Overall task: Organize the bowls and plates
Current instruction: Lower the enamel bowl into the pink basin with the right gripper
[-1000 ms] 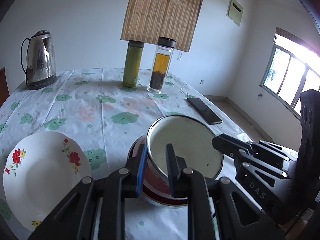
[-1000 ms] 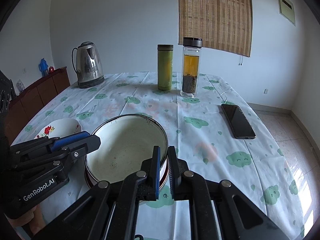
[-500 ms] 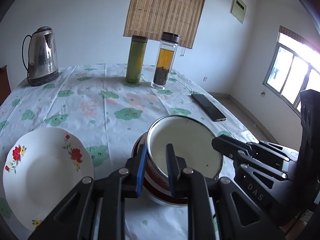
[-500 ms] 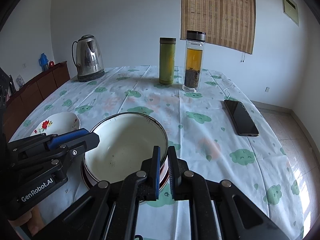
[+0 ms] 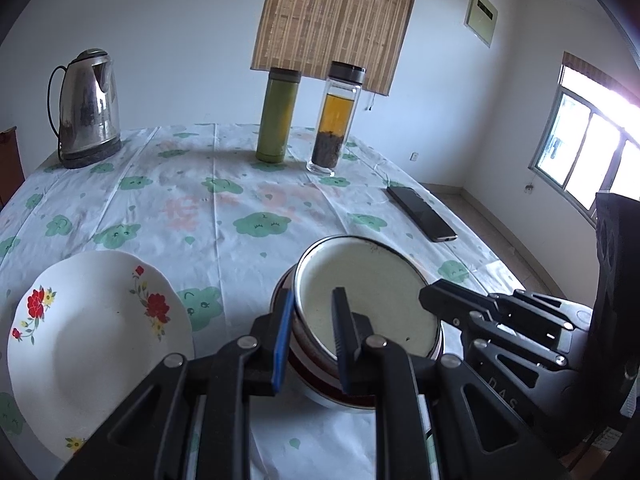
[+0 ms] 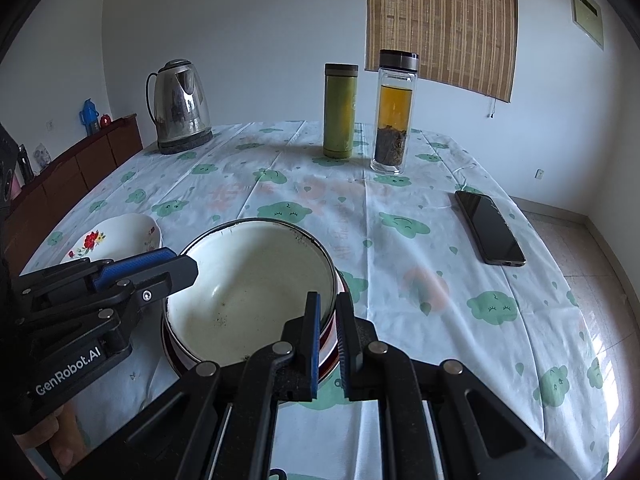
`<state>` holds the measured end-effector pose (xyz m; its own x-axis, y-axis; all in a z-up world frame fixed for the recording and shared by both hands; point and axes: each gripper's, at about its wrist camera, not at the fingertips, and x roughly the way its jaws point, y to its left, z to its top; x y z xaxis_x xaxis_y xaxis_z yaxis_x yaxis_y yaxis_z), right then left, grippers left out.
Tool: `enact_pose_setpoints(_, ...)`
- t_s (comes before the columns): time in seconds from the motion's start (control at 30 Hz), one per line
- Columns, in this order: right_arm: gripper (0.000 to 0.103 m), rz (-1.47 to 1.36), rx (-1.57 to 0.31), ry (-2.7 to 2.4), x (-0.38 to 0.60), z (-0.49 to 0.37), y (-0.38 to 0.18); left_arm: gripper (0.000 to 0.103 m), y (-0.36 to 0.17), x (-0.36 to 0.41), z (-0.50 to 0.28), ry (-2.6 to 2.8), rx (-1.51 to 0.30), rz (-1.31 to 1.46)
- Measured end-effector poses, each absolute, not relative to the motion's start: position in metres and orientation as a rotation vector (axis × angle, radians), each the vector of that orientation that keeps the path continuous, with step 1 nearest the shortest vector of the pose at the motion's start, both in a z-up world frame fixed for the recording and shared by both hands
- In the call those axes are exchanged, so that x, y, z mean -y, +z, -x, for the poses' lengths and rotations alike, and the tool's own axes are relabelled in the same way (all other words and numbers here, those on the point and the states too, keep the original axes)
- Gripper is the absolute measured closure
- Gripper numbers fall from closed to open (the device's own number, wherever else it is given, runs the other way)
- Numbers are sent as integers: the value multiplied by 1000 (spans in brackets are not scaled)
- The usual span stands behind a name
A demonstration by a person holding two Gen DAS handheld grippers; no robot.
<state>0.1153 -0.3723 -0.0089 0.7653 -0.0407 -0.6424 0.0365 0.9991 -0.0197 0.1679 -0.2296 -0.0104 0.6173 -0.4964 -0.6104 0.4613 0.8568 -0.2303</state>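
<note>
A white enamel bowl (image 5: 372, 292) (image 6: 248, 280) with a dark rim rests nested in a red-striped bowl (image 5: 320, 384) (image 6: 176, 356) on the near part of the table. My left gripper (image 5: 314, 292) is shut on the white bowl's left rim, one pad inside and one outside. My right gripper (image 6: 328, 295) is shut on the right rim in the same way. Each gripper shows in the other's view: left gripper (image 6: 176, 264), right gripper (image 5: 430, 294). A white plate with red flowers (image 5: 92, 328) (image 6: 116, 236) lies to the left of the bowls.
On the far side of the cloud-print tablecloth (image 5: 224, 216) stand a steel kettle (image 5: 86, 108), a green flask (image 5: 278, 116) and a glass tea bottle (image 5: 338, 120). A black phone (image 5: 422, 218) lies near the right edge. A wooden sideboard (image 6: 72, 168) stands left of the table.
Both grippers keep the same hold on the bowl's rim. The bottles and kettle sit slightly higher in the right wrist view; nothing on the table has moved.
</note>
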Motion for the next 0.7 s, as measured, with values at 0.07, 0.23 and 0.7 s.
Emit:
enact_pose_setpoints(0.07, 92, 6, -702, -40, 372, -115, -10, 86, -11, 229, -168, -549, -722, 51)
enact_pose_setpoints(0.23, 92, 9, -707, -37, 372, -114, -12, 86, -15, 230, -170, -550, -742, 49)
enact_pose_setpoints(0.7, 92, 10, -710, -34, 372, -114, -13, 87, -19, 231, -172, -549, -750, 49)
